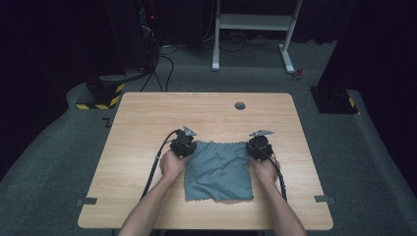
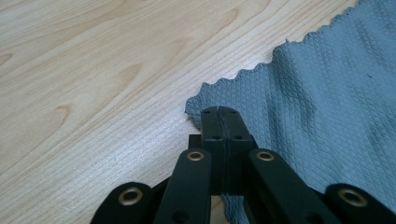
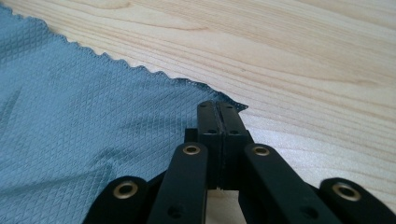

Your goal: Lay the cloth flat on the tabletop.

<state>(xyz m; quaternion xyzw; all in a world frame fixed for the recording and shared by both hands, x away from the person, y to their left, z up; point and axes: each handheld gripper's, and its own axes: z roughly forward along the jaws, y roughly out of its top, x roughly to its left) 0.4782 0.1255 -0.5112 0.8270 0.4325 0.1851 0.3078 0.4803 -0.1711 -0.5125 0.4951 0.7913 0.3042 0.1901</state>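
Both far corners of the cloth pinched, lift or fold not yet begun.

On the left, left gripper [image 2: 219,112] with jaws squeezed tight together on the far left corner of the grey cloth [image 1: 219,169], corner tucked right between the jaws and the zigzag edge running away to one side of them. In the middle, cloth lying flat on the desk [image 1: 147,113], spread out between the two pairs of jaws, near edge close to the person's arms. On the right, right gripper [image 3: 218,109] with jaws shut the same way on the far right corner, its tip peeking out just beside them. Grabbing looks done; pulling up, folding or moving the cloth most likely left to do.
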